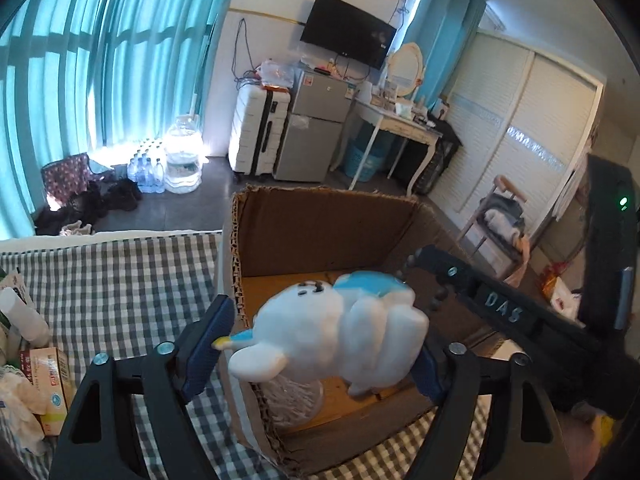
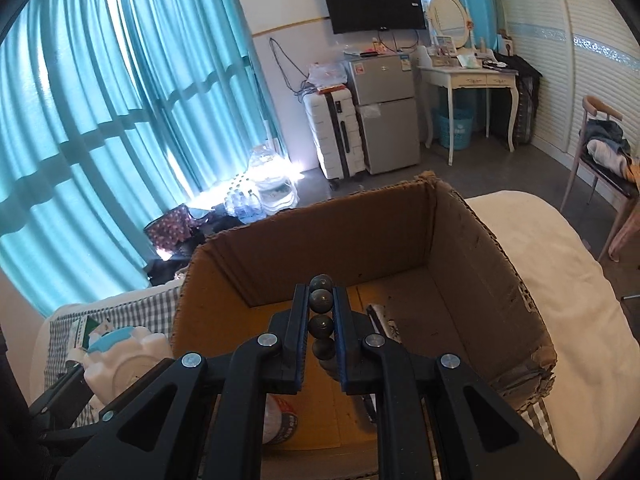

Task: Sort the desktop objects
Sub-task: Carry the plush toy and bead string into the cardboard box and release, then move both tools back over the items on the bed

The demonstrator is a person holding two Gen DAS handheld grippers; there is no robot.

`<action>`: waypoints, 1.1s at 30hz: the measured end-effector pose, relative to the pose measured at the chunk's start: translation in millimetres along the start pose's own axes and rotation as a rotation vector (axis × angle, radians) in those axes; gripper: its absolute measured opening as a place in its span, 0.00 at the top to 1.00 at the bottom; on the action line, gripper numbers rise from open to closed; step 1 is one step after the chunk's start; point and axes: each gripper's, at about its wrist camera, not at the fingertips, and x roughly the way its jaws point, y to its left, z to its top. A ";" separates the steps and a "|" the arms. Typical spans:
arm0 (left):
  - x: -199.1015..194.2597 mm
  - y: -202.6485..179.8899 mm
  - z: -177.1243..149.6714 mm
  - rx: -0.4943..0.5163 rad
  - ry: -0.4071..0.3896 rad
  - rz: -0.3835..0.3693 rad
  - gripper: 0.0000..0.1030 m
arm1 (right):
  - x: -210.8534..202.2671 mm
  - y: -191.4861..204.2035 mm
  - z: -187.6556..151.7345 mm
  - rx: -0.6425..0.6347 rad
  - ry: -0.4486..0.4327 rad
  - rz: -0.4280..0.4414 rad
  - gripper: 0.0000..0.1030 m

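Left gripper [image 1: 320, 356] clamped on white-and-blue toy [image 1: 336, 332], over cardboard box [image 1: 320, 216]; right gripper [image 2: 320, 332] pinching string of dark beads [image 2: 321, 322] above same box. Some items already inside; bottle [image 1: 24, 316] and cartons [image 1: 48, 376] left on checked cloth [image 1: 132, 280].

Box [image 2: 460, 240] open-topped under both tools; right gripper [image 1: 436, 280] crowds left gripper's [image 1: 316, 354] right side, box walls ahead
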 end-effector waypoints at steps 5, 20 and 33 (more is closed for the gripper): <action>-2.2 9.3 1.8 -0.039 0.003 0.016 0.01 | -2.8 -8.8 1.6 0.065 -0.024 -0.074 0.37; -165.4 118.1 11.8 -0.143 -0.106 0.345 0.00 | -32.4 59.6 -3.9 0.038 -0.076 0.247 0.35; -253.9 222.8 -82.5 -0.219 -0.105 0.585 0.00 | -64.8 183.2 -70.1 -0.202 -0.074 0.502 0.35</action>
